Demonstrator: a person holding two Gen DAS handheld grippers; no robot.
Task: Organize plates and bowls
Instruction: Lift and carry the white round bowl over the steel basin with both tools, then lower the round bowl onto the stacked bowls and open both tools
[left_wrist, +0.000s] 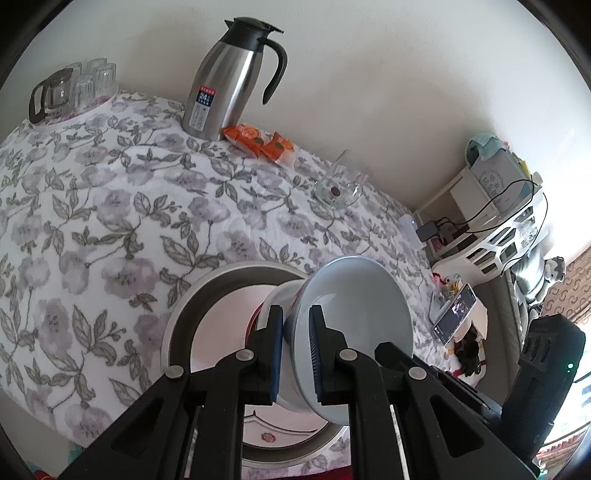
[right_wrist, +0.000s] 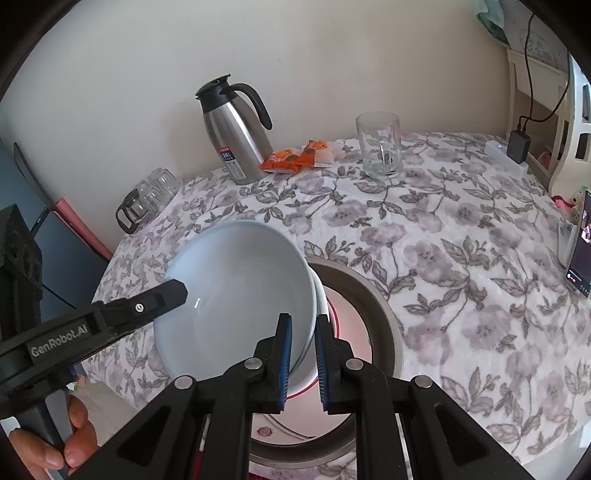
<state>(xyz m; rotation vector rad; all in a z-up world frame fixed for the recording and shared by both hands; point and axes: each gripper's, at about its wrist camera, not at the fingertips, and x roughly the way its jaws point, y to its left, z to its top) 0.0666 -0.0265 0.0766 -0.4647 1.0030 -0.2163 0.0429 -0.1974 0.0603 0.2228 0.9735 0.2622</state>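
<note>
Two bowls nest, tilted, above one plate (right_wrist: 384, 314) on the worktop (right_wrist: 461, 258): a pale blue bowl (right_wrist: 240, 295) inside a white, red-trimmed bowl (right_wrist: 322, 299). The left hand-held gripper (left_wrist: 297, 354) and the right hand-held gripper (right_wrist: 303, 363) each clamp the blue bowl's rim.

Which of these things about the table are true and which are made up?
1. Both tools pinch bowl rims. True: the left tool grips the blue bowl; the right tool spans both rims.
2. The glass mug lies tipped over. False: it stands upright.
3. Orange snack packets lie beside the steel jug. True.
4. The tablecloth is plain red. False: it is white with flowers.
</note>
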